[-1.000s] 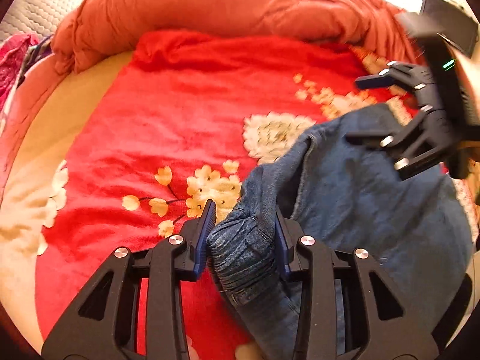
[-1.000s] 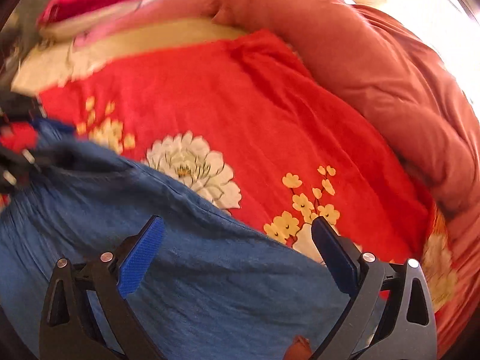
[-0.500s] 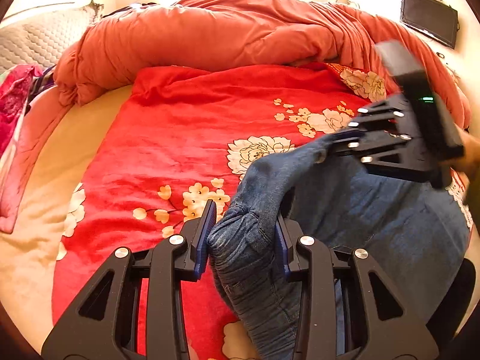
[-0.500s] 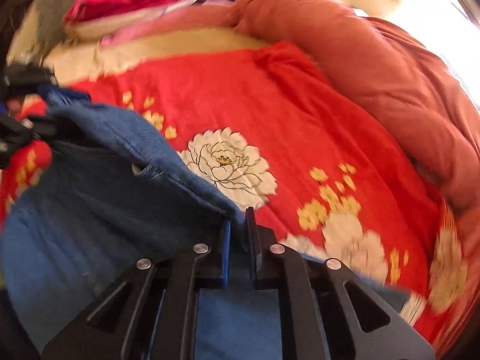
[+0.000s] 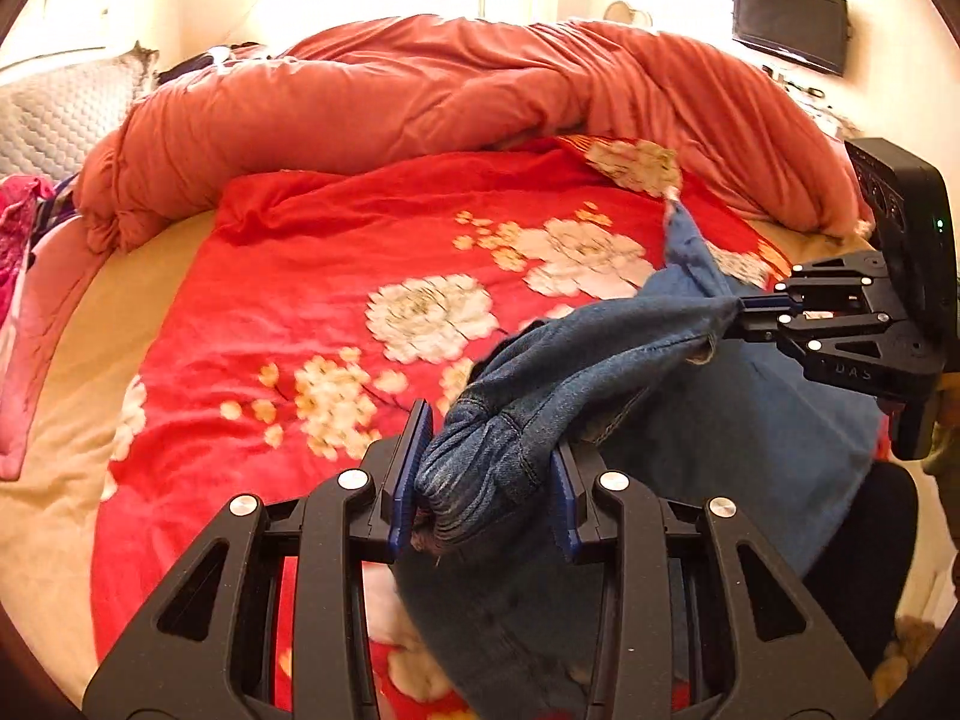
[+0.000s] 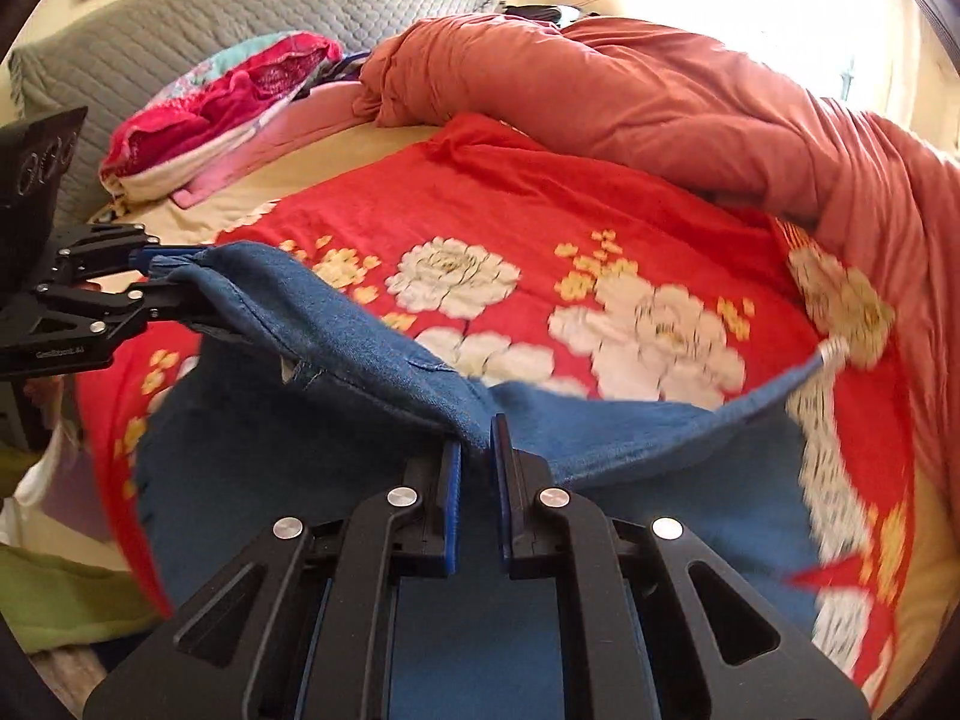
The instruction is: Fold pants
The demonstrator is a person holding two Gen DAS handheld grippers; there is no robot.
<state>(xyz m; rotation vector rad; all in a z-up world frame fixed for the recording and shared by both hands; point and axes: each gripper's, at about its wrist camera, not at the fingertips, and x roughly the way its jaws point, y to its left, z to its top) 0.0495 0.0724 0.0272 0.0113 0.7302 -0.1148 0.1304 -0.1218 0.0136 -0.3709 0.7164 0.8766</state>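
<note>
The left hand-held gripper (image 5: 486, 474) is clamped on a thick, bunched wad of the blue jeans (image 5: 690, 420), its blue pads (image 5: 411, 474) pressed against either side of the gathered denim. The right hand-held gripper (image 6: 477, 462) is pinched nearly flat on a thin edge of the same jeans, with only a fold of cloth showing between its fingers. Between the two grips the denim is lifted off the bed and stretches as a sagging band, while the rest of the garment hangs down toward the near side, over the red floral blanket (image 5: 288, 312). One frayed corner of the jeans (image 6: 831, 354) trails out to the right over the blanket. Beyond the blanket lies a rolled orange duvet (image 5: 420, 102), and to one side a heap of pink and red clothes (image 6: 228, 102) rests against a grey quilted headboard (image 6: 240, 12). A dark screen (image 5: 789, 21) hangs on the far wall.
</note>
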